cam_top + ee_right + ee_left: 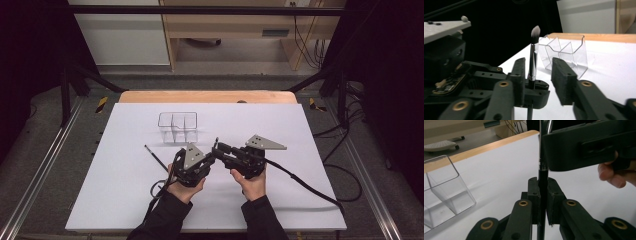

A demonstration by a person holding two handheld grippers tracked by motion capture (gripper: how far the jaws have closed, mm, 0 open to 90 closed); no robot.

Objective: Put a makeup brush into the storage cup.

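Note:
A makeup brush (533, 60) with a black handle, a silver ferrule and pale bristles stands upright above the white table. My left gripper (542, 187) is shut on its handle (542, 173), low down. My right gripper (540, 72) is open with the brush between its pads, close to the left one and well clear of the right one. In the high view the two grippers meet tip to tip near the table's middle, the left gripper (210, 157) and the right gripper (220, 149), with the brush (216, 143) rising between them.
A clear plastic organizer (178, 127) with several compartments stands just behind the grippers. A thin black stick-like item (156, 157) lies on the white table sheet (300, 200), left of my left gripper. Cables trail off toward the near edge and the right.

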